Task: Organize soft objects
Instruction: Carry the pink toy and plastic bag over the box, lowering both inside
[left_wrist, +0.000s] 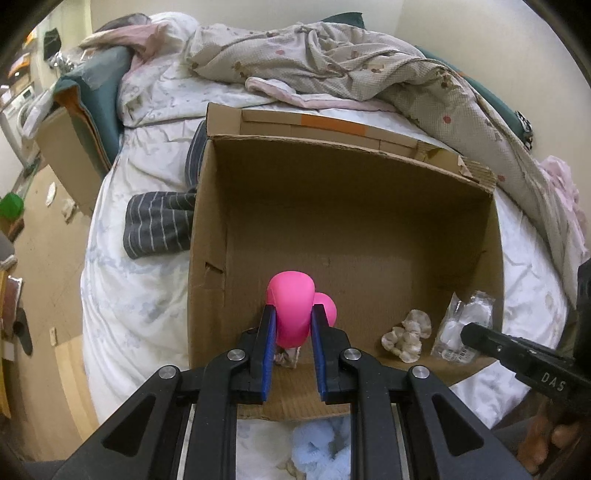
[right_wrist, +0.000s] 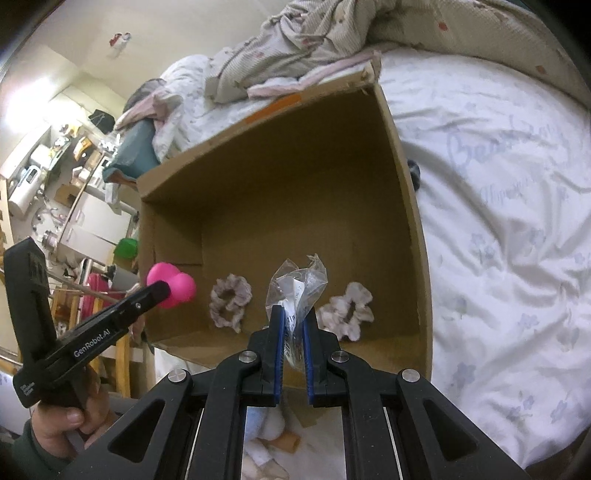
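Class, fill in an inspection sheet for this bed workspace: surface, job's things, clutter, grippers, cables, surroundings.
Surface: white bedsheet carrying an open cardboard box.
Job's things: two scrunchies on the box floor; pink squishy toy; clear plastic packet.
Clutter: striped grey cloth, crumpled quilt, light blue fluffy item.
Grippers: left gripper shut on the toy; right gripper shut on the packet.
Cables: nothing seen.
Surroundings: cluttered shelves beyond the bed.

We see a bed (left_wrist: 147, 280) under a white floral sheet, a rumpled beige quilt (left_wrist: 369, 74) heaped at twelve o'clock. Cream walls (right_wrist: 92, 44) rise behind. At nine o'clock, tan floor (left_wrist: 48, 258) and cluttered shelves (right_wrist: 48, 177) catch warm indoor light.
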